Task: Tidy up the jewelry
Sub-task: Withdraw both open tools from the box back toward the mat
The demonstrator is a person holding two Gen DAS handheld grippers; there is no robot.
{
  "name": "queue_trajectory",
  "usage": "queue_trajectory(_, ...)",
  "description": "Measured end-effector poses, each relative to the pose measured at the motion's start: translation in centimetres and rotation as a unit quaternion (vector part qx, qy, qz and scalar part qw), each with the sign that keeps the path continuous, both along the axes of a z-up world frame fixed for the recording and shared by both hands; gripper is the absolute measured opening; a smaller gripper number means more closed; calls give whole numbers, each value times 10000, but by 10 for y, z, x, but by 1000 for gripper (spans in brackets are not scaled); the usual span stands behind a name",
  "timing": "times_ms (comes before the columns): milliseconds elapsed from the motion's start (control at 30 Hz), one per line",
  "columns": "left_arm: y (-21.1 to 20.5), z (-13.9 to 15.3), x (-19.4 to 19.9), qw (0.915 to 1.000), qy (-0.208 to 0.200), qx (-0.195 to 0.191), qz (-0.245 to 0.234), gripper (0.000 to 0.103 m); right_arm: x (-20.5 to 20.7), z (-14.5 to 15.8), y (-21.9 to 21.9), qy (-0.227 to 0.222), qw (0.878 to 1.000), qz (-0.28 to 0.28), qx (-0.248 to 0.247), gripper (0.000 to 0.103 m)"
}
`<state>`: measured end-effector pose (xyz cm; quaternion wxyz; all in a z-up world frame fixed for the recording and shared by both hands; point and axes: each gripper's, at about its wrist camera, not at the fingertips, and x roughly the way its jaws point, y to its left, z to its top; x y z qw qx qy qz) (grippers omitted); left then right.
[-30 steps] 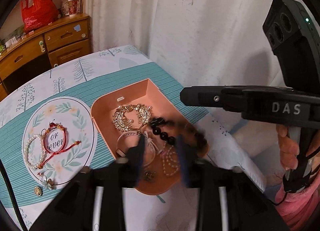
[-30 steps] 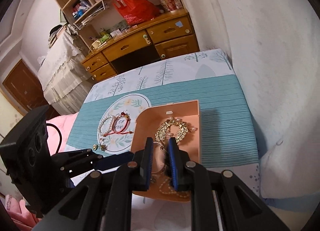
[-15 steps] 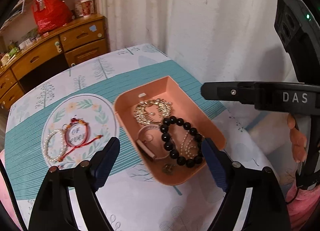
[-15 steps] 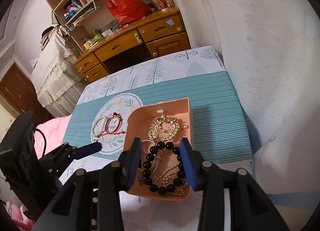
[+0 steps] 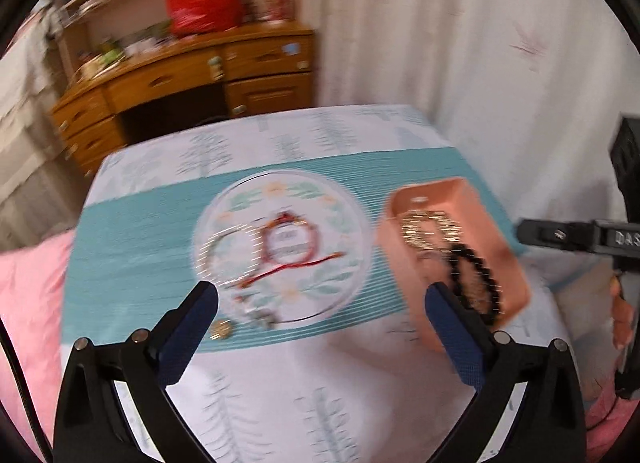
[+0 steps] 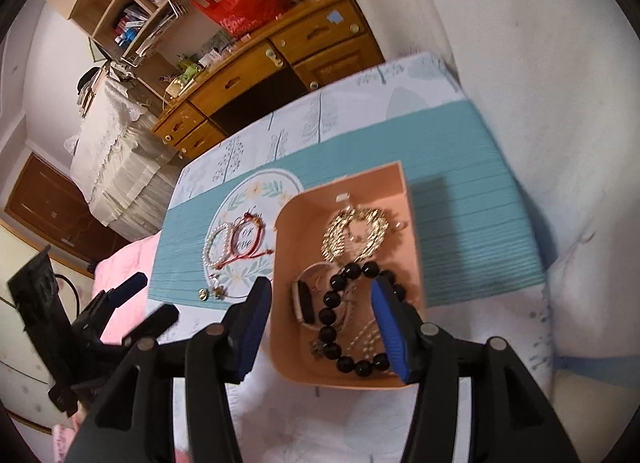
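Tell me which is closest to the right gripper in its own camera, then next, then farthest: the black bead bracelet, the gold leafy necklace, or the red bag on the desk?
From the right gripper:
1. Black bead bracelet: in the pink tray, right between the opening fingers, not gripped.
2. Gold leafy necklace: farther back in the same tray.
3. Red bag: far away on the wooden desk.

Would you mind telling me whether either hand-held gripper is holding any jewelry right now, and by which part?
Nothing is held. The left hand-held gripper and right hand-held gripper are both opening and empty; the black bead bracelet lies in the tray.
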<state>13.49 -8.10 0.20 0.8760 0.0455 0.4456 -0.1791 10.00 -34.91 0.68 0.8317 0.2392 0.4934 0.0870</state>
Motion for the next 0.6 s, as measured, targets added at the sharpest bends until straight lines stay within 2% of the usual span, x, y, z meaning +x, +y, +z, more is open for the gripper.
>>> queue_trajectory(133,39,-6,4,9990,59,-1,436,102,3,-6,7,135,9999,39,64,52)
queue_trajectory(333,79,-16,-3,9965,45,116,823,102,3,-8,26,173,9994,-29,-292,52)
queue_trajectory(500,102,-25,-17,9978,-124,-12,655,102,2,-3,55,-65,9991,186,-363,52)
queue_trajectory(600,111,-31,-22,9989,-201,-43,412,102,0,3,85,-401,9962,499,-598,52)
